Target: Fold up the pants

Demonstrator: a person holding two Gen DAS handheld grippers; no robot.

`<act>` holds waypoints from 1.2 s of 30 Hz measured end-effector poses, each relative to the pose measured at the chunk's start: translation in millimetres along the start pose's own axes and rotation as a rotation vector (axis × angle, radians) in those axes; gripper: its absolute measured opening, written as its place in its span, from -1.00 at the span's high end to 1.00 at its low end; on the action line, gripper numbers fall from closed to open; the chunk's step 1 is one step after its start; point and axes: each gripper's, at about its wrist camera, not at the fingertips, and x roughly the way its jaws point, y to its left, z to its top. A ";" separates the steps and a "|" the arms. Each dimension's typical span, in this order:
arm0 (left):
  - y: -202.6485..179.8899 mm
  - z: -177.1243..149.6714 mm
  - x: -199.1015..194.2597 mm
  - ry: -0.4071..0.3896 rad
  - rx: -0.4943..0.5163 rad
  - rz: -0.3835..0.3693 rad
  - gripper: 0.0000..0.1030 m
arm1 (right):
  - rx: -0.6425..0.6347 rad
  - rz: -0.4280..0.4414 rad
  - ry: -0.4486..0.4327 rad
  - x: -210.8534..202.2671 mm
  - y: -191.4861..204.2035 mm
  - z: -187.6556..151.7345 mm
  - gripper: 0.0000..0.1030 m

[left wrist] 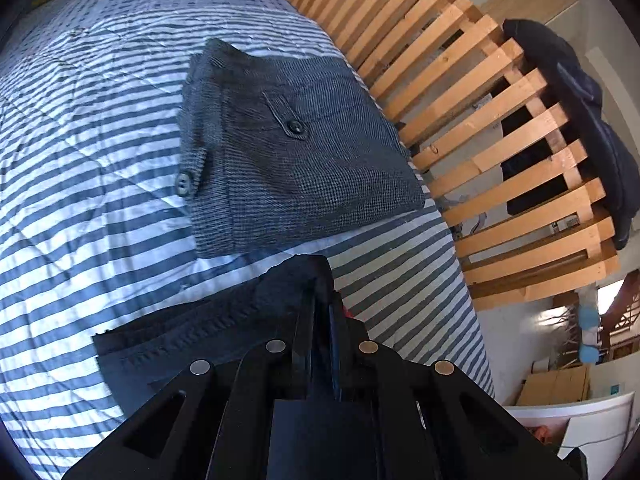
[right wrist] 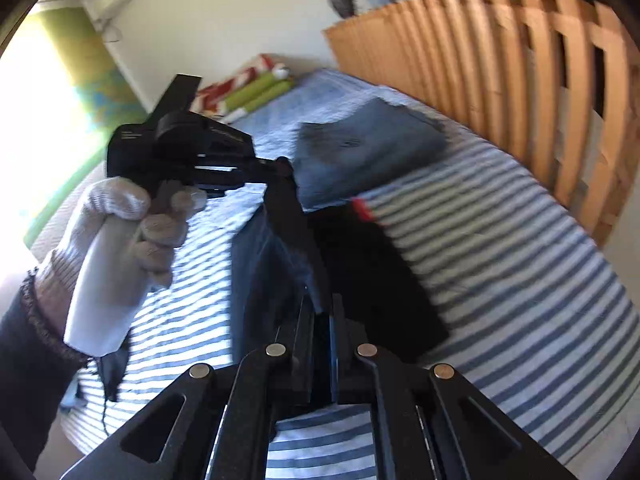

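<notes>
Two wrist fisheyes, both tipped down over the same striped bed

The left wrist view looks along the left gripper [left wrist: 320, 280] from close above the striped bedspread [left wrist: 100, 200], facing the folded grey pants [left wrist: 300, 152] just beyond its fingertips, with the wooden slatted frame [left wrist: 500, 140] curving down the right; the right wrist view sits further back behind the right gripper [right wrist: 320, 312], looks the length of the bed toward the far wall, and takes in the gloved hand [right wrist: 132, 232] carrying the other gripper at its left. Both views share the bedspread, the folded pants and the slatted frame
</notes>
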 end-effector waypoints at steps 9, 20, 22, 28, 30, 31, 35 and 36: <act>-11.2 -4.3 -17.4 -0.054 0.095 0.032 -0.03 | 0.061 -0.084 0.163 32.9 -65.5 -10.7 0.62; 57.3 -143.9 -39.6 -0.064 -0.015 -0.038 -0.06 | -0.274 0.005 0.068 71.5 13.5 59.1 0.59; 65.6 -153.6 -21.0 -0.043 -0.023 0.000 -0.05 | -0.314 0.028 0.122 100.7 29.8 64.6 0.58; 86.1 -158.7 7.5 -0.057 -0.066 0.039 -0.13 | -0.297 -0.089 0.201 147.8 12.5 73.0 0.58; 90.9 -159.4 -0.5 -0.087 -0.105 0.041 -0.12 | -0.300 -0.122 0.194 135.1 7.5 77.9 0.55; 92.0 -161.1 -5.9 -0.103 -0.118 0.046 -0.11 | -0.300 -0.131 0.184 127.4 4.8 80.1 0.42; 99.6 -162.8 -15.7 -0.120 -0.179 0.010 -0.27 | -0.312 -0.093 0.202 104.9 -14.0 82.4 -0.11; 100.3 -162.0 -13.6 -0.117 -0.190 -0.002 -0.35 | -0.327 -0.093 0.217 103.2 -17.7 81.5 -0.11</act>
